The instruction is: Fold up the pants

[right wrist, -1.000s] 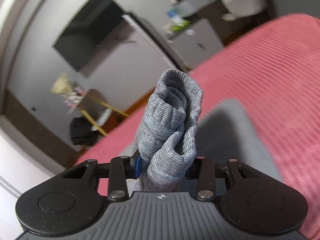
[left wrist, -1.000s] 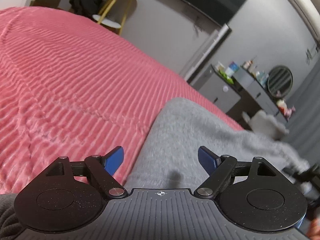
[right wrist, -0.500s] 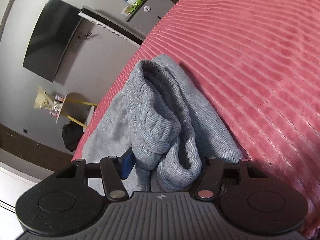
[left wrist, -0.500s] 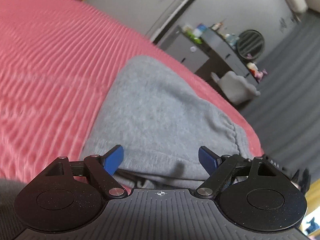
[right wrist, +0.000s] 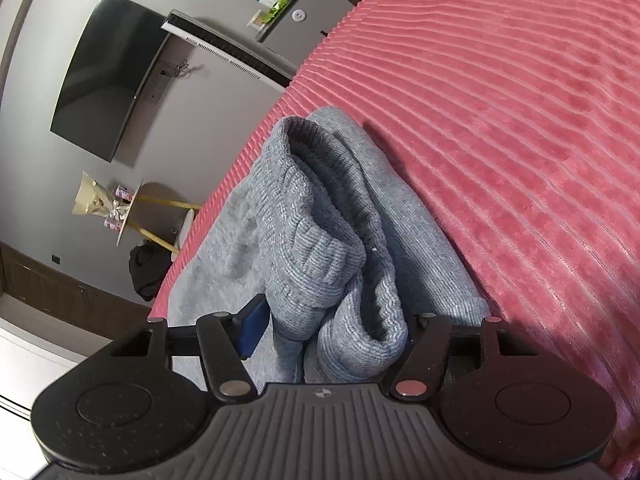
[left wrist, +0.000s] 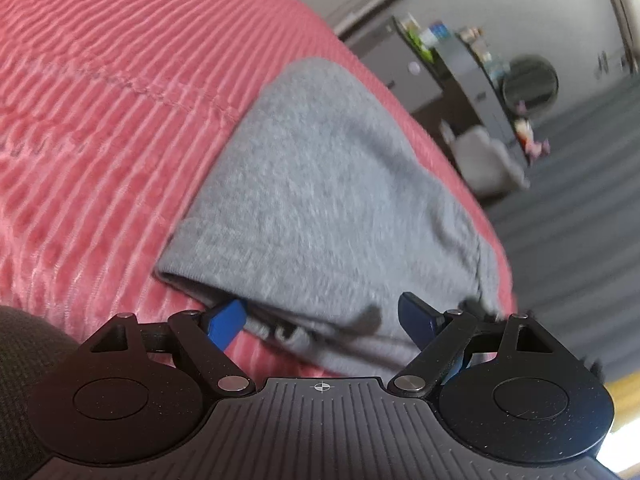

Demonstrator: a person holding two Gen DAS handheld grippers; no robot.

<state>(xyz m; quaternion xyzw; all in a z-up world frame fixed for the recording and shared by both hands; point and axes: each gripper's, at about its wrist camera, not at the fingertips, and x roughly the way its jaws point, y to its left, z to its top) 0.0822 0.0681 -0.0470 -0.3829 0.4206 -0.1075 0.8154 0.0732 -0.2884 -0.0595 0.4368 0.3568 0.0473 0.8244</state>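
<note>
Pink ribbed bed point(left wrist: 120, 128) carries the grey pants point(left wrist: 320, 184), folded flat. Left gripper point(left wrist: 320, 320) spread, nothing held, at the near fold edge. Right gripper point(right wrist: 332, 332) appears partly spread around the bunched ribbed cuff point(right wrist: 312, 240); firm pinch unclear. Best: lay cuff square on the stack, then smooth. No containers in view.
</note>
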